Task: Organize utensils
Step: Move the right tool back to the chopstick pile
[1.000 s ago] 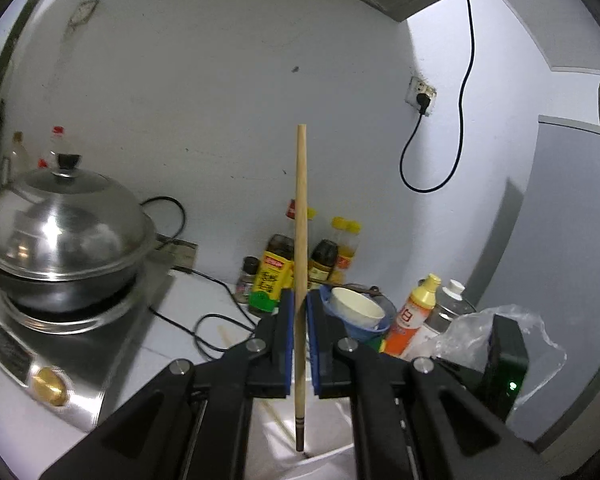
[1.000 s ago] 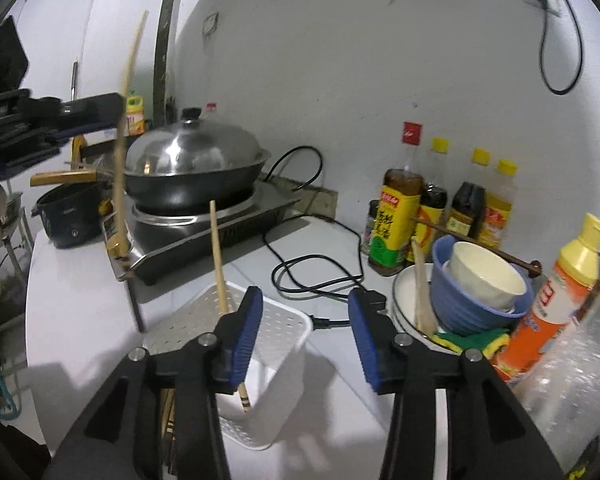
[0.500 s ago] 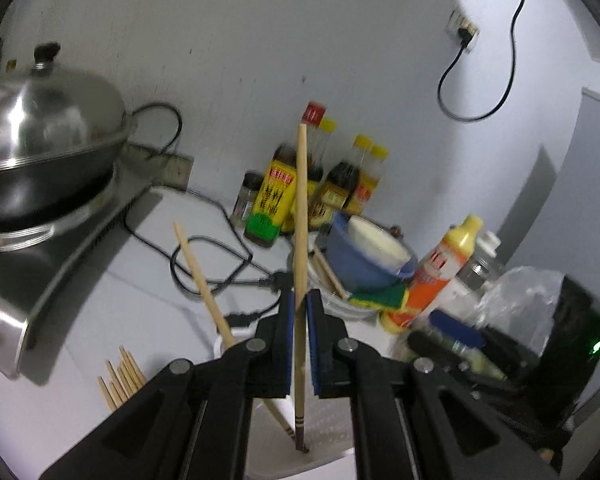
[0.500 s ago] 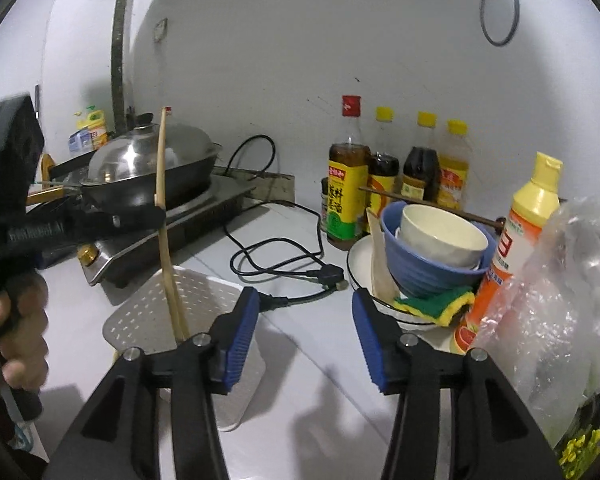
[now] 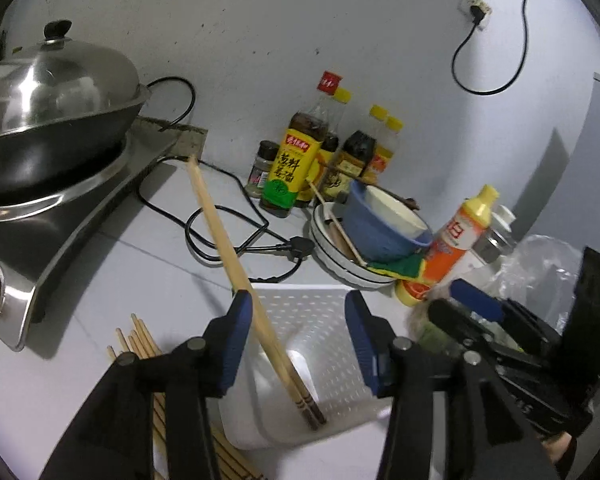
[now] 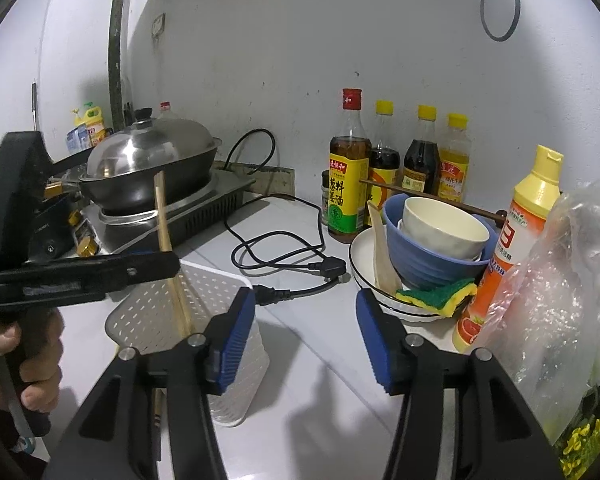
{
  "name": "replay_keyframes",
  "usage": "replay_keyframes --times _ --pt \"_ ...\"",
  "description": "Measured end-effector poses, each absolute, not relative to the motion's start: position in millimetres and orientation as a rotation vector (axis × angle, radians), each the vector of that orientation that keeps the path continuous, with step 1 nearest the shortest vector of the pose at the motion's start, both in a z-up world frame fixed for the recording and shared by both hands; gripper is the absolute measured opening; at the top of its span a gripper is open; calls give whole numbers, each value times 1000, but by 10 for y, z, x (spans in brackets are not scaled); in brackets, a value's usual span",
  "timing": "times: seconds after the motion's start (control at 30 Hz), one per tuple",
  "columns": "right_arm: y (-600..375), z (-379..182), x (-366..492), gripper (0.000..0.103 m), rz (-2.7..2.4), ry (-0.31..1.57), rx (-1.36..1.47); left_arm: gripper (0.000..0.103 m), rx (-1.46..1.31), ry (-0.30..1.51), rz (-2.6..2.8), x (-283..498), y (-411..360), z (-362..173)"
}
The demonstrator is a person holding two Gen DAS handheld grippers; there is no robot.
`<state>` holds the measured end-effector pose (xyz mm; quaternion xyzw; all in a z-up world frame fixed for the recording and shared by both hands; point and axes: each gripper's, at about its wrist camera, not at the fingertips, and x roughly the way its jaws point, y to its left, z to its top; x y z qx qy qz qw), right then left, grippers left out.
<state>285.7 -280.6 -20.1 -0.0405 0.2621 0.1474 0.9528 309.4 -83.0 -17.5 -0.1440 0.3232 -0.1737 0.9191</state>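
Pale wooden chopsticks (image 5: 236, 264): two leaning in white perforated plastic basket (image 5: 340, 344) near counter's front edge, more loose beside it. Left gripper (image 5: 296, 344) opening, nothing pinched; right gripper (image 6: 306, 338) opening, empty.

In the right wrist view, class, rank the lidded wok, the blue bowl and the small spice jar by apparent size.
1. Lidded wok
2. Blue bowl, only slightly smaller-looking; it sits nearer the camera, so this order is unsure
3. Small spice jar, clearly smallest and partly hidden
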Motion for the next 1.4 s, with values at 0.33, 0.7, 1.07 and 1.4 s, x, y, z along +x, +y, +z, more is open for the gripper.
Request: replay_keyframes --times 0.33,0.7,1.07,1.4 --pt "-2668 -151 2683 50 296 538 -94 48 -295 608 -372 2730 -588 -13" --pt "-2376 -68 2478 50 322 566 -103 48 -240 560 -293 2294 -245 17" --pt "-2070 -144 2186 50 327 591 -134 49 -267 613 -214 1975 222 -364" --pt "-1836 -519 2023 50 342 678 -180 49 -278 694 -183 1842 482 -785"
